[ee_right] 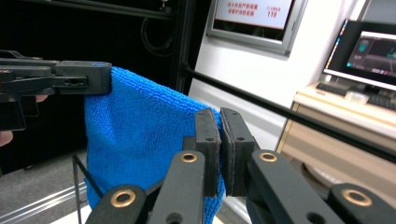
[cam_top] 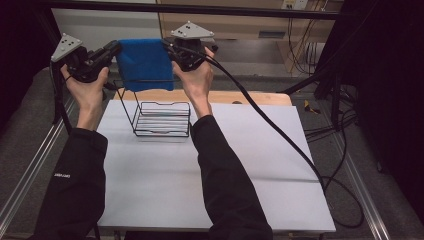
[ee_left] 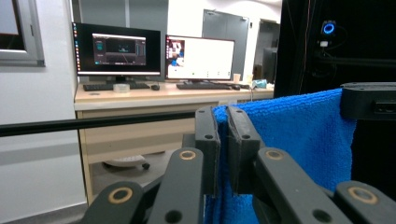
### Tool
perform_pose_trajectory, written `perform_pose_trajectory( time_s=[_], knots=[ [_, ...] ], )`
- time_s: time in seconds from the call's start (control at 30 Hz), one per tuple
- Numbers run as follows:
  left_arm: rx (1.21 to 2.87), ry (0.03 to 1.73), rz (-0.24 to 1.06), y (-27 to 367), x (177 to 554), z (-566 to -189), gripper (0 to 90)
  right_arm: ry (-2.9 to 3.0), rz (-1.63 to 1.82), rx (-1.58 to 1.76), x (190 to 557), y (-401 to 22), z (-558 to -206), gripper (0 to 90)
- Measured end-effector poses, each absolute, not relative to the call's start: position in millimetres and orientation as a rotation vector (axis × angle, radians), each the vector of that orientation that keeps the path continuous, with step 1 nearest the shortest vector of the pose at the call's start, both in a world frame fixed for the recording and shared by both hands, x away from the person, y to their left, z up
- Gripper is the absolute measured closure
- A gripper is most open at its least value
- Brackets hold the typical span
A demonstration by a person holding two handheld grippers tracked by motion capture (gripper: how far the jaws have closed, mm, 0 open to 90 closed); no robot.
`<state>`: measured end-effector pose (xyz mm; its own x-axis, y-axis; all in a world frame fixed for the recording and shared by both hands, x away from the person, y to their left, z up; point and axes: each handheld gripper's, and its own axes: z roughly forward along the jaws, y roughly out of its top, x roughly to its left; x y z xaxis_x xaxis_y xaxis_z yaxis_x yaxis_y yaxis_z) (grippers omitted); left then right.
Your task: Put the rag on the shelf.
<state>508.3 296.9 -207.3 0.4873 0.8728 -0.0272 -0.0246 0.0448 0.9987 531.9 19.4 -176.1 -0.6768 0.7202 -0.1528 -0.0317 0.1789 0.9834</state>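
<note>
i hold the cloth (cam_top: 144, 62) stretched between my left gripper (cam_top: 114, 50) and right gripper (cam_top: 172, 49), each one pinching an upper corner. the wire rack (cam_top: 161, 119) stands on the table (cam_top: 210, 175) below the grippers, under the hanging cloth.

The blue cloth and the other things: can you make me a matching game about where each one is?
Things:
1. blue cloth
2. wire rack
3. left hand-held gripper
4. right hand-held gripper

Places or states:
A. stands on the white table
B. shut on the cloth's left top corner
C. hangs stretched above the rack
D. shut on the cloth's right top corner

Pairs: 1-C, 2-A, 3-B, 4-D
</note>
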Motion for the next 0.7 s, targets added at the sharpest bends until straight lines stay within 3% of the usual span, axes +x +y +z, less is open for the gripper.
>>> perform_pose_trajectory(
  time_s=[0.7],
  knots=[
    [1.432,0.781,0.786,298.6,490.9,-227.8,84.0,1.926,1.576,0.66,515.1,7.6,-199.3,86.6]
  ],
)
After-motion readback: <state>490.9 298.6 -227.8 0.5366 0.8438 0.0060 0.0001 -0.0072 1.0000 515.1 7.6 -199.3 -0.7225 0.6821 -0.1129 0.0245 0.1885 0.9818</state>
